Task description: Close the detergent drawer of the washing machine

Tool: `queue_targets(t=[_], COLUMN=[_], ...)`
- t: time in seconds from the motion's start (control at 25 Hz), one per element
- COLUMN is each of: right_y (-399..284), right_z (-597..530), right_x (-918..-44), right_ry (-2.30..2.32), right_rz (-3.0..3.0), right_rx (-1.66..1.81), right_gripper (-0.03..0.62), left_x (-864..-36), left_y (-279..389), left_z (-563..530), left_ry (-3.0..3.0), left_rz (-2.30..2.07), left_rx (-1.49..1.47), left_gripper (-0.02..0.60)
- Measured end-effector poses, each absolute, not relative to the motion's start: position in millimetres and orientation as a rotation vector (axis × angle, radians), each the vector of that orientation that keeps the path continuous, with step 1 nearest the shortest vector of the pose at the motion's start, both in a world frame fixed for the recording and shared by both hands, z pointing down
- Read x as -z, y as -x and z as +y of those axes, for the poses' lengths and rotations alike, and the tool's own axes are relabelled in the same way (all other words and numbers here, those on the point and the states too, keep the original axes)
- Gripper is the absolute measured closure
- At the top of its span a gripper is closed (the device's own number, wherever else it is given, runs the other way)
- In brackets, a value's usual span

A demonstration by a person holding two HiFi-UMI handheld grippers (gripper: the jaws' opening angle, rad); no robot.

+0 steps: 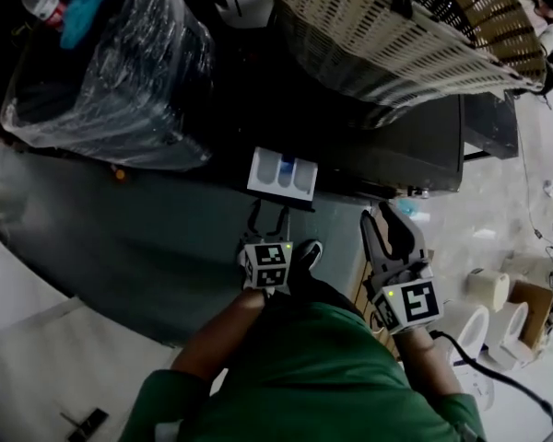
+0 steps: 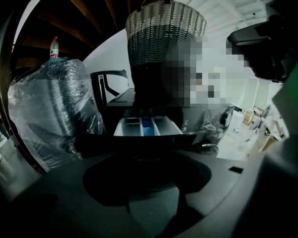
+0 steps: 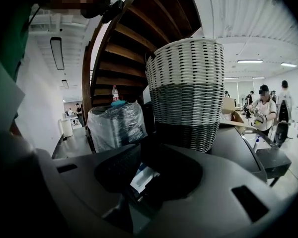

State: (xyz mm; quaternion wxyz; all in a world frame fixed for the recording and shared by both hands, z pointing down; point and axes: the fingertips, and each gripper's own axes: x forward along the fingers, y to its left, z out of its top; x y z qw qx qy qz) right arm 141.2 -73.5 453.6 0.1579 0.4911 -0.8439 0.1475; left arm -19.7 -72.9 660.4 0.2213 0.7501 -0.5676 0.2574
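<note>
The detergent drawer (image 1: 283,173) stands pulled out of the dark washing machine (image 1: 405,150); it is white inside with a blue middle compartment. In the left gripper view the drawer (image 2: 148,127) lies straight ahead, a short way off. My left gripper (image 1: 269,217) points at the drawer's front, just short of it, its two thin fingers apart with nothing between them. My right gripper (image 1: 394,233) hangs to the right of the drawer and lower, open and empty. In the right gripper view the drawer (image 3: 144,177) shows ahead between the dark jaws.
A large wicker basket (image 1: 396,26) sits on top of the machine. A plastic-wrapped bundle (image 1: 111,72) with a bottle (image 1: 41,3) on it stands to the left. White rolls (image 1: 487,288) and boxes lie on the floor at right. People (image 3: 263,108) work far behind.
</note>
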Motion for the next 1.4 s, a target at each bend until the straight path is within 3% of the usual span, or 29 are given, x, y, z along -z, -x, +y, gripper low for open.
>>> queue_targets(t=[1.4], right_y=[-145.9], right_z=[-95.3], right_x=[-449.7], right_ry=[-1.725], right_rz=[-2.255], right_rx=[-0.453], right_gripper=[0.479], left_x=[-659.9], left_y=[3.8], left_z=[-173.5], left_ry=[-2.143], left_rz=[-1.443], left_rx=[-0.708], left_gripper=[0.345])
